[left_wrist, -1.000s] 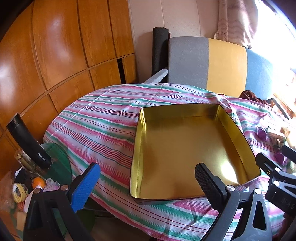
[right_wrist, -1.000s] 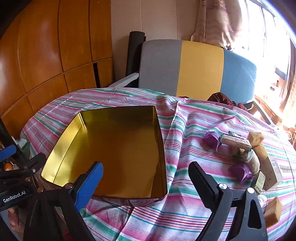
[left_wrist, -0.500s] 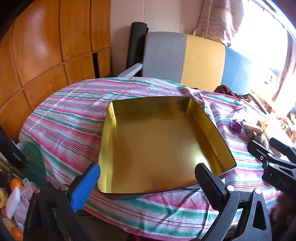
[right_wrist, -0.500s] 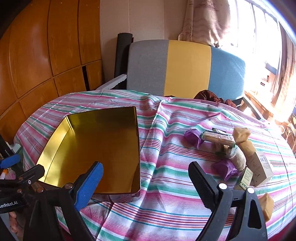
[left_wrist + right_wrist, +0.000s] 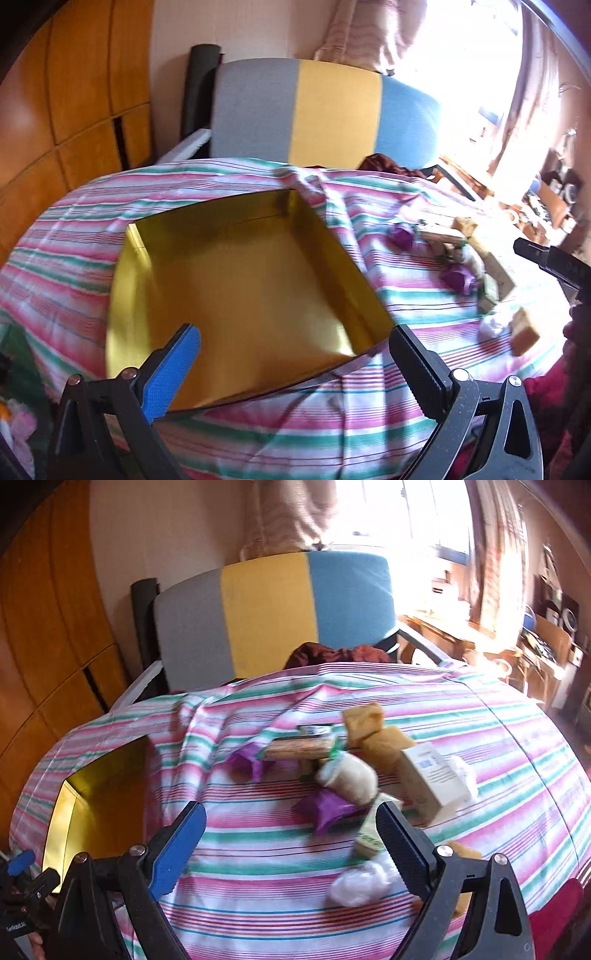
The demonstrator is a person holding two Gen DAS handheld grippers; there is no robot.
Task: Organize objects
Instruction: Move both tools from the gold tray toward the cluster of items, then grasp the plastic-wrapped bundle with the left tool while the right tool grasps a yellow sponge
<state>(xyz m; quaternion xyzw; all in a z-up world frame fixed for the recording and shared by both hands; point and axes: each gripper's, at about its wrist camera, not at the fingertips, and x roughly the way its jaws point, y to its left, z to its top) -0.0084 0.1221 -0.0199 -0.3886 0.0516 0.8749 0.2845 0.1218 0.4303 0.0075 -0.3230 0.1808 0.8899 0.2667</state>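
Note:
An empty gold tin tray [image 5: 236, 280] lies on the striped tablecloth [image 5: 406, 306]; its left part shows in the right wrist view [image 5: 70, 805]. My left gripper [image 5: 295, 365] hovers open over the tray's near edge, nothing between its fingers. A cluster of snacks sits to the right: purple wrappers [image 5: 325, 806], a long bar [image 5: 299, 747], a pale roll [image 5: 351, 777], tan cakes [image 5: 369, 723], a white carton [image 5: 432, 779] and white wads [image 5: 360, 882]. My right gripper [image 5: 291, 843] stands open just short of the nearest purple wrapper. The cluster is blurred in the left wrist view [image 5: 461, 258].
A grey, yellow and blue chair back [image 5: 273, 609] stands behind the table. Wooden panelling [image 5: 74, 92] fills the left wall. A bright window and cluttered shelves [image 5: 546, 627] are at the right. A brown cloth [image 5: 332, 653] lies on the chair seat.
Both views have swung to the right. The right gripper now faces the snack cluster instead of the tray. The left gripper stays over the tray. Both remain open.

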